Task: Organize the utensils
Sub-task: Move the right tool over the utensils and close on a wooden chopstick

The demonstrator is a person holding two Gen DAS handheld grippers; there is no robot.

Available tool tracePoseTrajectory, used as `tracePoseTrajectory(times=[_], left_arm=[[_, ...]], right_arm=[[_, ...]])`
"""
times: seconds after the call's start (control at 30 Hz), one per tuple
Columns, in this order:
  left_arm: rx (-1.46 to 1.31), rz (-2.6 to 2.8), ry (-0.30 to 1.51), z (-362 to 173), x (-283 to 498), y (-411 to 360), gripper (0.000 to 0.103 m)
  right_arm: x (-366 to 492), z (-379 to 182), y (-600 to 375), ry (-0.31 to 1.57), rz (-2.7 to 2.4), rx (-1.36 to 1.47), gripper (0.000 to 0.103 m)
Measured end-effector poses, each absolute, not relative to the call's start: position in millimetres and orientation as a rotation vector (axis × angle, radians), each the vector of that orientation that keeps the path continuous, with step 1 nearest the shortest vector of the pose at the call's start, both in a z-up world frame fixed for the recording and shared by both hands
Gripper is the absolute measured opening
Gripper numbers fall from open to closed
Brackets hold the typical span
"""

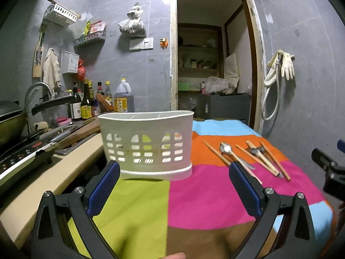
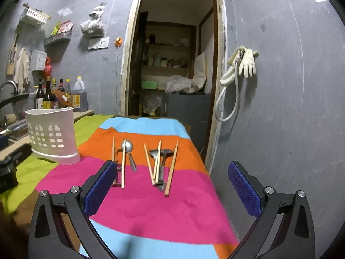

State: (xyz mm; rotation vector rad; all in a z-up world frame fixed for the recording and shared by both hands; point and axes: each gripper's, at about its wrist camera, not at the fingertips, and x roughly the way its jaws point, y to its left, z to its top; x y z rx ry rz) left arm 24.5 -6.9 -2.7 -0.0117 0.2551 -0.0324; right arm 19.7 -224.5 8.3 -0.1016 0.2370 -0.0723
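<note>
Both tools spread wide, holding nothing: left tool (image 1: pixel 174 185) faces a white basket (image 1: pixel 146 142) at frame centre; right tool (image 2: pixel 172 183) faces chopsticks (image 2: pixel 171 168) and spoons (image 2: pixel 128 149) on the striped cloth (image 2: pixel 161 211) covering the counter.

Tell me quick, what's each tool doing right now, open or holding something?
Left tool: open, empty, facing the white utensil basket.
Right tool: open, empty, facing the chopsticks and spoons.
</note>
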Motion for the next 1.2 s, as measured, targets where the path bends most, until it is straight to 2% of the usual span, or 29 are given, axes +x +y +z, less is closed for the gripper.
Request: tracePoseTrajectory(times=[0.57, 0.97, 1.07, 1.13, 1.2], left_arm=[[0.063, -0.231, 0.282, 34.7, 93.9, -69.4, 0.099], [0.083, -0.3, 0.414, 32.7, 164.6, -95.2, 0.098], [0.081, -0.301, 0.435, 28.7, 178.7, -101.2, 0.093], [0.078, -0.304, 0.475, 24.6, 189.2, -103.0, 0.084], [0.073, -0.301, 0.534, 17.7, 202.9, -107.3, 0.072]], right_arm=[[81.5, 29.9, -259.7, 0.271, -0.046, -0.149, 0.103], [156.3, 27.3, -292.7, 0.491, 0.04, 0.023, 0.103], [170.4, 21.0, -299.8, 0.536, 0.075, 0.061, 0.1], [179.6, 17.4, -300.9, 0.56, 0.09, 0.069, 0.095], [187.1, 13.4, -302.0, 0.589, 0.106, 0.079, 0.085]])
